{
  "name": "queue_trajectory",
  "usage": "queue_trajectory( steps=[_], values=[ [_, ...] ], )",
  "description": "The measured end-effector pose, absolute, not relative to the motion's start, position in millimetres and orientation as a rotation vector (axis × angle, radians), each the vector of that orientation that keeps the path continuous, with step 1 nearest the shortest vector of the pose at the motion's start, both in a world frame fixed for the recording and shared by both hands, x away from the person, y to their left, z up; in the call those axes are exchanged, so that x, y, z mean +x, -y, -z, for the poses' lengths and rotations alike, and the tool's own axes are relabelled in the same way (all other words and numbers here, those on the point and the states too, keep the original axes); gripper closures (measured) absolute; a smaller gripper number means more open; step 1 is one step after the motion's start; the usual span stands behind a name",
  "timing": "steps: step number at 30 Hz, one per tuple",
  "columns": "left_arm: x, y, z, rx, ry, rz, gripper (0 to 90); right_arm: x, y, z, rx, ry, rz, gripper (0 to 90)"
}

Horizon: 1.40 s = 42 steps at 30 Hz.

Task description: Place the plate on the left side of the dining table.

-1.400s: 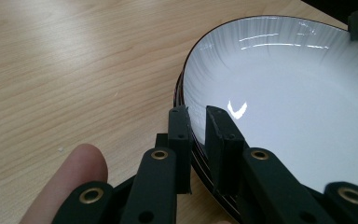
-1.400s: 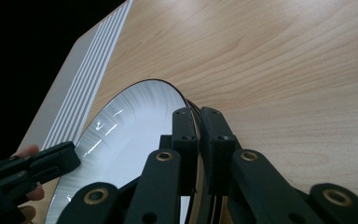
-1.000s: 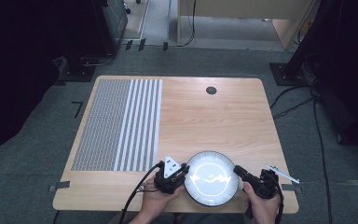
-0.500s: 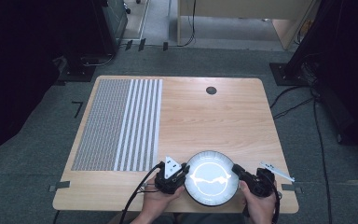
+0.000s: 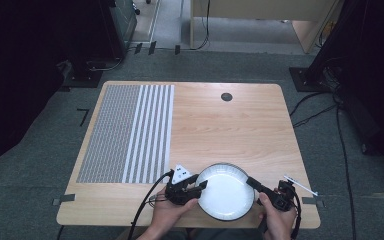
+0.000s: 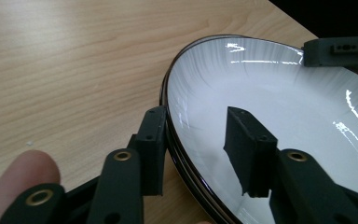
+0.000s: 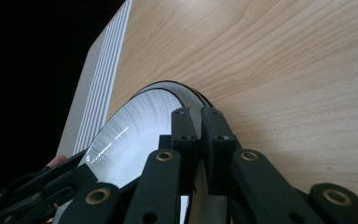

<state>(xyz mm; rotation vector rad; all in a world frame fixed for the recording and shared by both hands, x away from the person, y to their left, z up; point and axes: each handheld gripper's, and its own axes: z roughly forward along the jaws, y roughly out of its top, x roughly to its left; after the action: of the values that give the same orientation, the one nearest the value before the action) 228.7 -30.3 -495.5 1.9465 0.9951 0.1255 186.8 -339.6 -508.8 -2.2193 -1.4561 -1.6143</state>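
Observation:
A white plate (image 5: 225, 192) with a dark rim lies on the wooden table (image 5: 230, 130) near its front edge. My left gripper (image 5: 199, 184) is at the plate's left rim, and its jaws have just been opening. In the left gripper view one jaw stands outside the rim and the other hangs over the plate (image 6: 284, 102) with a gap, so the left gripper (image 6: 200, 144) is open. My right gripper (image 5: 251, 182) is shut on the right rim. In its own view the right gripper (image 7: 200, 121) pinches the plate's (image 7: 135, 126) edge.
A grey and white striped mat (image 5: 125, 132) covers the table's left part. A small black round hole (image 5: 226, 97) sits near the far edge. Bare wood stretches beyond the plate. Dark furniture and cables surround the table on the floor.
The left gripper's jaws have spread apart around the plate's left rim. The plate, both hands and the right gripper have stayed where they were.

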Motion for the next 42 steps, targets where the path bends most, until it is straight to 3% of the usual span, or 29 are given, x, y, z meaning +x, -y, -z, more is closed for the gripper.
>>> queue_trajectory(
  steps=[6,12,16,33,42],
  values=[
    [229,25,493,1.952,-1.026,-0.052,56.5,186,346,507,-2.158,1.362,1.705,90.0],
    [227,25,496,1.973,-1.042,-0.084,65.0,183,334,497,-2.193,1.630,1.666,90.0],
    [227,26,495,1.974,-1.044,-0.093,66.0,179,339,490,-2.240,1.714,1.685,90.0],
    [221,22,496,1.970,-1.003,-0.089,63.2,173,343,490,-2.229,1.804,1.512,83.0],
    [221,22,497,1.958,-1.024,-0.086,64.0,173,342,492,-2.285,1.687,1.517,85.9]
  ],
)
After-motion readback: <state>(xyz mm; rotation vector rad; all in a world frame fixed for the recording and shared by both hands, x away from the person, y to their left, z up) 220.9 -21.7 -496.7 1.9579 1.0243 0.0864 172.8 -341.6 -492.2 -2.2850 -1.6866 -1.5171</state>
